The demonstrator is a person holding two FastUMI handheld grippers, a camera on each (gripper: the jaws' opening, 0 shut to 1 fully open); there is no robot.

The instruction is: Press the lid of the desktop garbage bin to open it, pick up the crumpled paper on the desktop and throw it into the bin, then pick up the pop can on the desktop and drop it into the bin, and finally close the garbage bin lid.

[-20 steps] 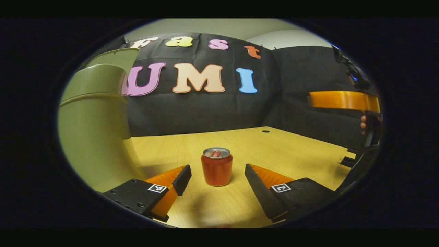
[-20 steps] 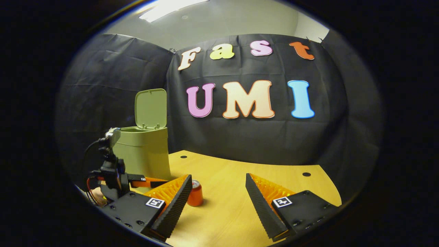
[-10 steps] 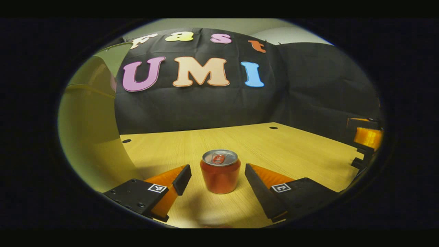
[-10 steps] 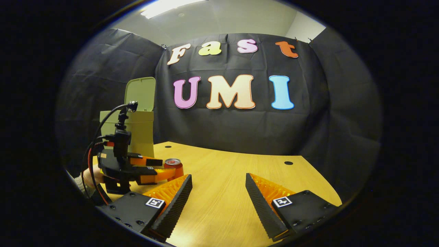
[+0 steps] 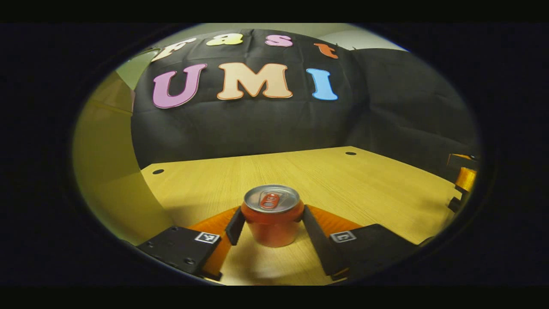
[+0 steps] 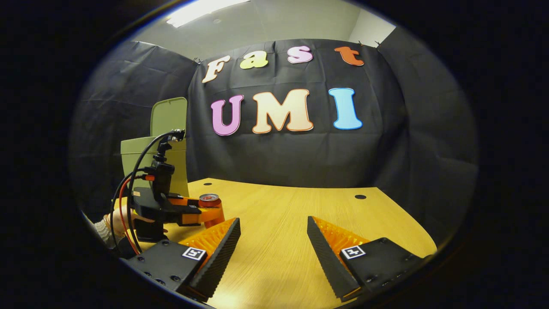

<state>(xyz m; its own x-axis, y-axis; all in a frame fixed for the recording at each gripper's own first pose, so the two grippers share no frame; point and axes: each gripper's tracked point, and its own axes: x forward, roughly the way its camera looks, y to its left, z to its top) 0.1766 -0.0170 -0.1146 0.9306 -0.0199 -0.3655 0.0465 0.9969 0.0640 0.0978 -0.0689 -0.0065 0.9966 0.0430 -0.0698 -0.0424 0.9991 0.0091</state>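
A red pop can (image 5: 272, 214) stands upright on the wooden table (image 5: 326, 180). My left gripper (image 5: 271, 219) has closed on it, one finger pressing each side just below the rim. In the right gripper view the same can (image 6: 211, 207) sits in the left gripper (image 6: 201, 212), held by a hand at the far left. The olive green bin (image 6: 165, 159) stands behind it with its lid (image 6: 168, 116) raised upright. The bin's wall (image 5: 107, 171) looms close at the left of the left gripper view. My right gripper (image 6: 272, 240) hangs open over the table with nothing between its fingers.
The table (image 6: 300, 223) has small round holes (image 6: 360, 197) near its far edge. Black cloth walls close the booth behind and on both sides. Part of the right gripper (image 5: 463, 176) shows at the right edge of the left gripper view.
My left gripper moved forward around the can and shut on it; it stood open a second ago. The right gripper drifted a little, still open.
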